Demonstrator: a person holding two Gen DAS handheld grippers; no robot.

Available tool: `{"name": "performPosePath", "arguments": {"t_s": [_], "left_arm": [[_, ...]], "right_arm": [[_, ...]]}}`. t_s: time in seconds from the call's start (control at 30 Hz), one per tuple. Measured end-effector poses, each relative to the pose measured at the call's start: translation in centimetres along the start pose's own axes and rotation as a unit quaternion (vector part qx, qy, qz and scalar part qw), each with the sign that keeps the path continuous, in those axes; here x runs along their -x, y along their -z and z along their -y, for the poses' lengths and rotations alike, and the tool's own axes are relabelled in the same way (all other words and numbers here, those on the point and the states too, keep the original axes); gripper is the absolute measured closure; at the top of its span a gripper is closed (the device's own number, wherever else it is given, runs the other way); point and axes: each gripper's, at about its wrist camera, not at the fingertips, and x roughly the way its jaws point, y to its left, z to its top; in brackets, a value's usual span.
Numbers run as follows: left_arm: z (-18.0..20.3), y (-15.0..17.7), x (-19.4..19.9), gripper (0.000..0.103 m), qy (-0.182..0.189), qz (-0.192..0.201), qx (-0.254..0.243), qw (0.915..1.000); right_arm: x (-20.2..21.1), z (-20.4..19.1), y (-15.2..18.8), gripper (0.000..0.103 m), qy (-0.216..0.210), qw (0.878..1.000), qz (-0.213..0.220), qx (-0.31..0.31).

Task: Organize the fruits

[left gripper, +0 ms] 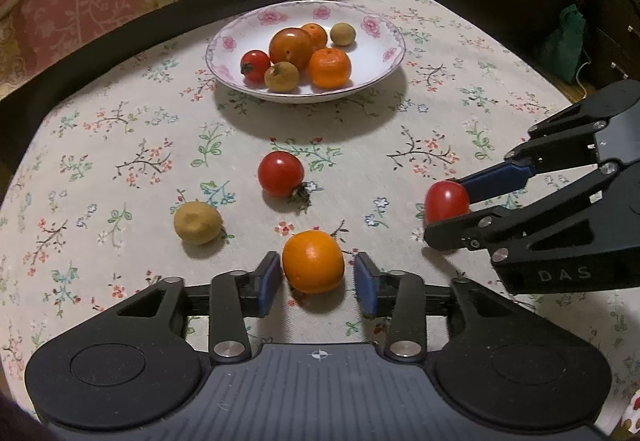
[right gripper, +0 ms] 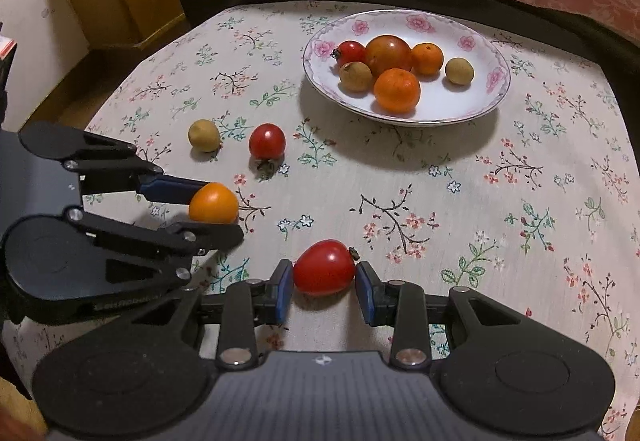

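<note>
Farthest left, short of the plate (left gripper: 376,27) and off toward its left side, a small brown fruit (left gripper: 197,223) lies on the flowered tablecloth (left gripper: 120,145). A loose tomato (left gripper: 280,173) sits closer to the plate, stem end down on the cloth.

Directly in front of the plate but well apart from it, the orange (left gripper: 313,261) rests on the cloth between the jaws of the left gripper (left gripper: 318,277). The jaws stand spread: one blue pad is at the peel, while a clear gap shows at the other, so nothing is pinched.

To the right of the plate's centre line, on its near side, the right gripper (right gripper: 324,279) has its pads pressed against both flanks of a tomato (right gripper: 324,267). I cannot tell whether that tomato has left the cloth.

The step in hand looks like carrying this tomato to the plate, where six fruits already sit.
- Keep the squeeze light, as the skin is soft and would likely split.
- Lift straight up before travelling, so the stem does not drag.
- Aim for the bare white patch at the plate's right, clear of the plated fruits (left gripper: 296,53).
- Lower it close to the dish before releasing, since round fruit rolls.
</note>
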Motion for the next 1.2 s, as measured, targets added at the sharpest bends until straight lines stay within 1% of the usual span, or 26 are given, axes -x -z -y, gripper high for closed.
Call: {"name": "performPosePath", "arguments": {"t_s": [0.2,0.3,0.37,0.53,0.6,0.67,1.07,1.2], "left_arm": [[-0.2,-0.1,-0.14,0.043,-0.005,-0.005,0.002,1.0],[-0.33,-0.03,-0.15,0.043,-0.004,-0.006,0.006,1.0],[-0.27,-0.03,-0.14,0.044,-0.002,-0.006,0.005,1.0],[-0.03,-0.21,-0.17,0.059,0.006,-0.008,0.009,0.9999],[0.1,-0.17,-0.11,0.062,0.006,-0.008,0.007,0.9999],[0.07,-0.13,-0.09,0.063,0.006,-0.008,0.007,0.9999],[-0.02,-0.51,-0.35,0.063,0.009,-0.006,0.006,0.9999],[-0.02,-0.51,-0.51,0.061,0.008,-0.007,0.004,0.9999]], "right_arm": [[-0.13,-0.25,-0.04,0.068,0.003,1.0,-0.009,-0.001],[-0.16,-0.12,-0.12,0.064,0.006,1.0,-0.011,-0.006],[-0.17,0.1,-0.11,0.063,0.006,1.0,-0.014,-0.012],[0.11,0.3,0.18,0.063,0.003,1.0,-0.011,-0.023],[0.11,0.17,0.2,0.063,0.003,1.0,-0.01,-0.022],[0.14,-0.01,0.17,0.069,0.0,1.0,-0.011,-0.02],[-0.16,-0.29,-0.33,0.07,-0.003,1.0,-0.005,-0.016],[-0.36,-0.21,-0.47,0.07,-0.008,1.0,-0.008,-0.018]]}}
